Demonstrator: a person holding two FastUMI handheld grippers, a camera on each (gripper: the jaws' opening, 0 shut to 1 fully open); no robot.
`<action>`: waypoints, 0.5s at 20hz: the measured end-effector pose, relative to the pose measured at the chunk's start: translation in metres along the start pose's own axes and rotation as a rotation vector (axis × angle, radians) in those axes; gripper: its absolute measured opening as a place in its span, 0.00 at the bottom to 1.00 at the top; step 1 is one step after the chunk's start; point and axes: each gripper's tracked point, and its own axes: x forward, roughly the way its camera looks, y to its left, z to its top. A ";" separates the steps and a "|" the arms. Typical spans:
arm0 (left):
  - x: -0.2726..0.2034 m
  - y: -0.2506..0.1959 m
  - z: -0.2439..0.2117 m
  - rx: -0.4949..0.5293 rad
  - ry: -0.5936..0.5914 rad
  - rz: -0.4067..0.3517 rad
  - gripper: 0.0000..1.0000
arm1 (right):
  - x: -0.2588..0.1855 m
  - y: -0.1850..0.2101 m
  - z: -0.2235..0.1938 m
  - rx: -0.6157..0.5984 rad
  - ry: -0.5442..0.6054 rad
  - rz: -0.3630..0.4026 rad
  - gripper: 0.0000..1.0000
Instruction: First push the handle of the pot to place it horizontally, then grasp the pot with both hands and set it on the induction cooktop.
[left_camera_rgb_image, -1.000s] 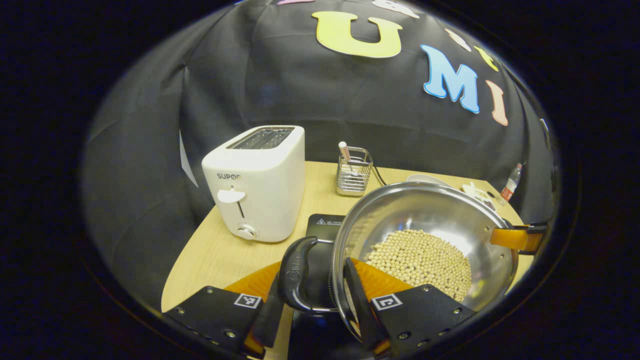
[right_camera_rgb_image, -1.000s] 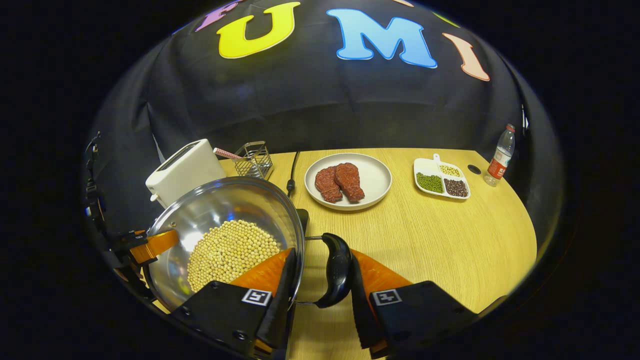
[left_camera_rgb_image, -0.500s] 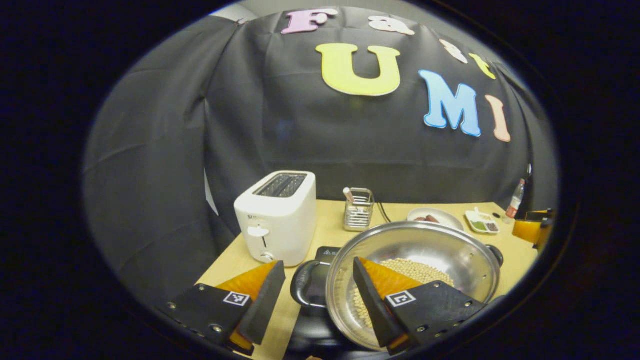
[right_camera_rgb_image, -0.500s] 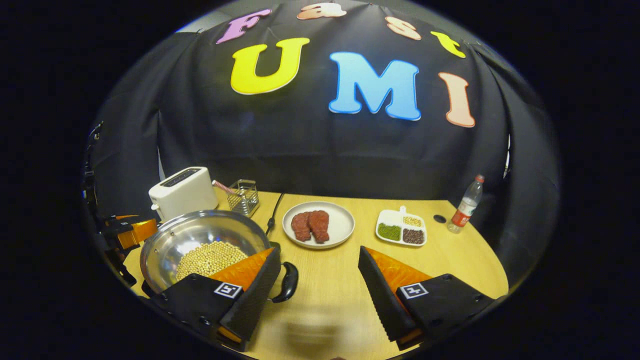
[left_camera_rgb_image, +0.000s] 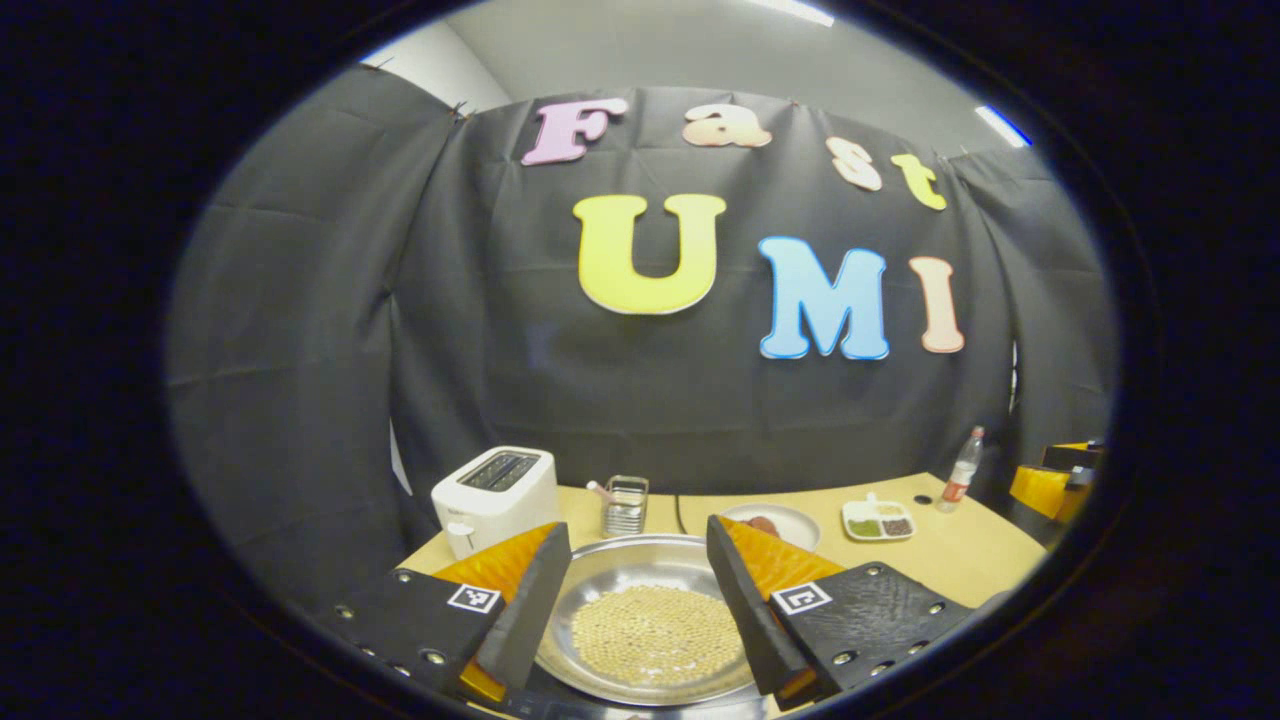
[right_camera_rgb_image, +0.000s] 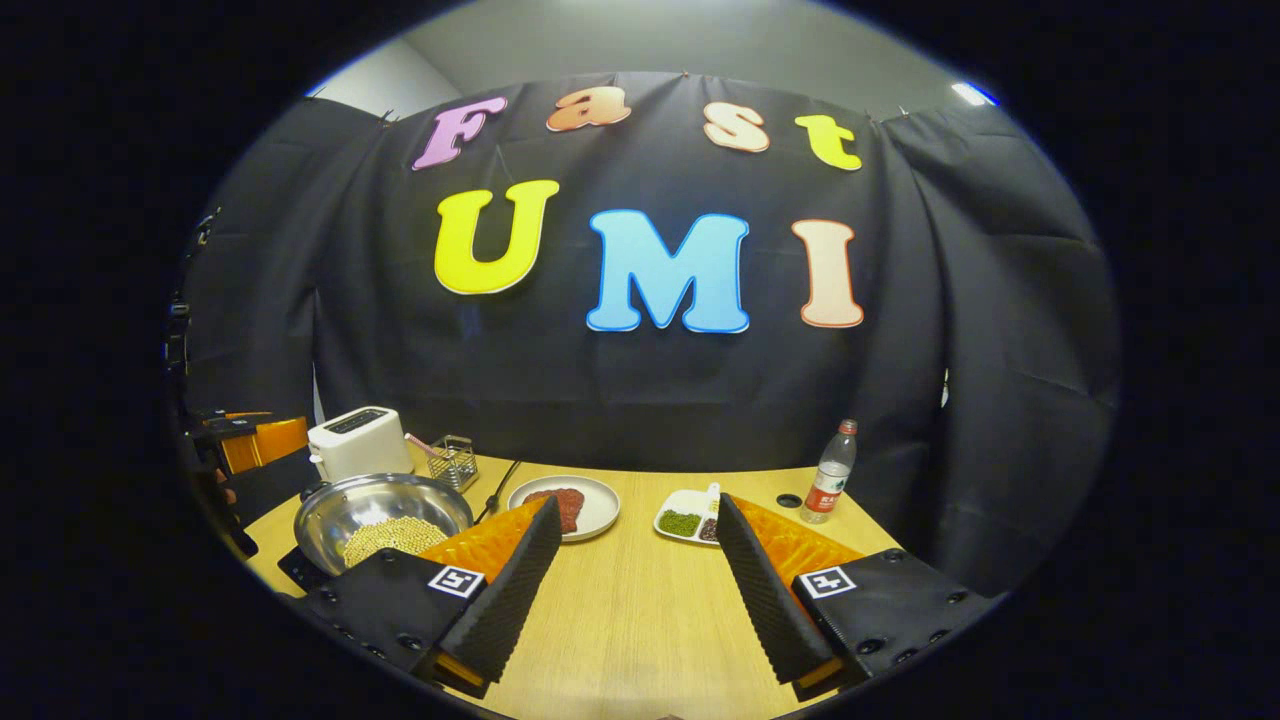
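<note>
Pot (right_camera_rgb_image: 383, 517) sits upright on cooktop (right_camera_rgb_image: 298, 570), handles indiscernible, grippers apart.

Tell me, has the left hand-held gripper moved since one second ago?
Yes. The left hand-held gripper released the steel pot and pulled back and up; the white toaster looks farther away.
</note>
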 end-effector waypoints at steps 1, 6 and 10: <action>-0.008 -0.016 0.009 -0.001 -0.022 -0.010 0.80 | -0.012 -0.012 0.004 -0.002 -0.018 -0.001 0.97; -0.076 -0.100 0.055 -0.028 -0.126 -0.041 0.80 | -0.068 -0.060 0.022 0.001 -0.103 0.018 0.97; -0.132 -0.139 0.069 0.011 -0.170 -0.049 0.80 | -0.106 -0.086 0.027 0.030 -0.140 0.049 0.98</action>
